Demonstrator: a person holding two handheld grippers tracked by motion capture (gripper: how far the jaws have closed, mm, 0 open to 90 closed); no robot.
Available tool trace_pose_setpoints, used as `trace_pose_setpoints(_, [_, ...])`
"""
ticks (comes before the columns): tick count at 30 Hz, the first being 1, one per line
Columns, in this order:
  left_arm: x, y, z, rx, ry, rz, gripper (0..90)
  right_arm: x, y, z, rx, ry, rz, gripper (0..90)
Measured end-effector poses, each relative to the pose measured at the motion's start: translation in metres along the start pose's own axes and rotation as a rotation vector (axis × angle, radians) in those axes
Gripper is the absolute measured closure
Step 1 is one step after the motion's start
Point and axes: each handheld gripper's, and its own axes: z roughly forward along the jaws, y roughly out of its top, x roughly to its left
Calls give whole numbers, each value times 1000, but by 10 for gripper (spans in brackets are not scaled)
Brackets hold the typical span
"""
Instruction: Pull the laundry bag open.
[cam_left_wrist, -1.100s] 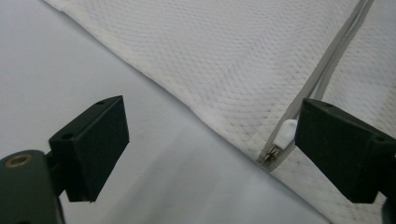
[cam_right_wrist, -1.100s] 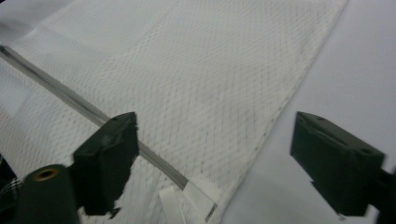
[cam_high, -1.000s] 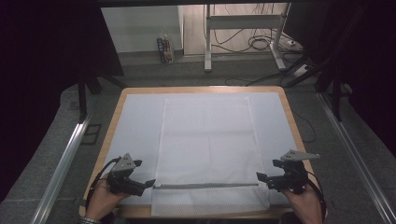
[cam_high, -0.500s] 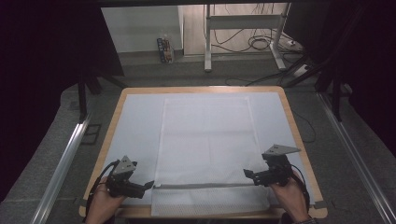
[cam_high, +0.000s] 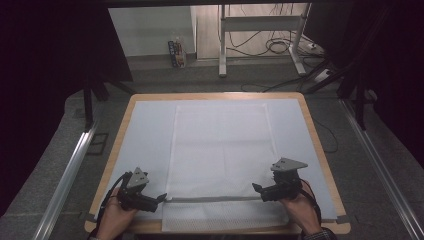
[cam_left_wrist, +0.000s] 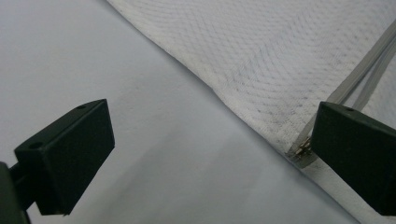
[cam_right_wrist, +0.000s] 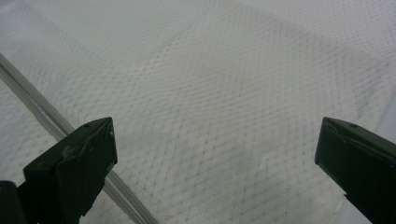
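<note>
A white waffle-weave cloth (cam_high: 220, 145) lies flat on the pale sheet (cam_high: 145, 135) that covers the table. A thin grey stripe (cam_high: 215, 199) crosses the cloth near its front end. My left gripper (cam_high: 161, 198) rests low at the stripe's left end, open, beside the cloth's left edge. In the left gripper view the jaws stand wide apart (cam_left_wrist: 215, 149) over bare sheet, with the cloth's edge (cam_left_wrist: 261, 70) and the stripe's end (cam_left_wrist: 359, 79) by the right jaw. My right gripper (cam_high: 256, 188) is open at the stripe's right end, its jaws (cam_right_wrist: 215, 158) spread above the cloth (cam_right_wrist: 224, 93).
The wooden table rim (cam_high: 320, 150) frames the sheet. Metal rails (cam_high: 70, 170) run along the floor on both sides. Desk legs (cam_high: 222, 40) and cables (cam_high: 280, 47) lie beyond the far edge. Dark drapes hang left and right.
My right gripper has moved left, from beside the cloth's right edge to over the cloth at the stripe's end. The left gripper has hardly shifted.
</note>
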Motion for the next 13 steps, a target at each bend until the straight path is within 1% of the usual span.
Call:
trace_pose_setpoints(1, [-1, 0, 1, 10, 10, 18, 0, 0, -1, 1, 6, 2, -3, 0])
trace_pose_setpoints(3, [-1, -1, 4, 16, 10, 31, 0, -1, -6, 5, 32, 9, -33, 0])
trace_pose_setpoints(4, [-1, -1, 4, 16, 10, 31, 0, -1, -6, 5, 32, 9, -33, 0])
trace_pose_setpoints(5, [0, -1, 5, 18, 10, 34, 0, -1, -7, 7, 44, 13, -34, 0])
trace_pose_setpoints(7, [1, -2, 4, 10, 9, 33, 0, 0, -10, 11, 82, 26, -36, 0])
trace_pose_setpoints(11, [1, -1, 2, -5, 14, 31, 0, 2, -10, 11, 86, 20, -52, 0])
trace_pose_setpoints(13, [1, -1, 2, -13, 16, 30, 0, 1, -10, 12, 87, 17, -53, 0])
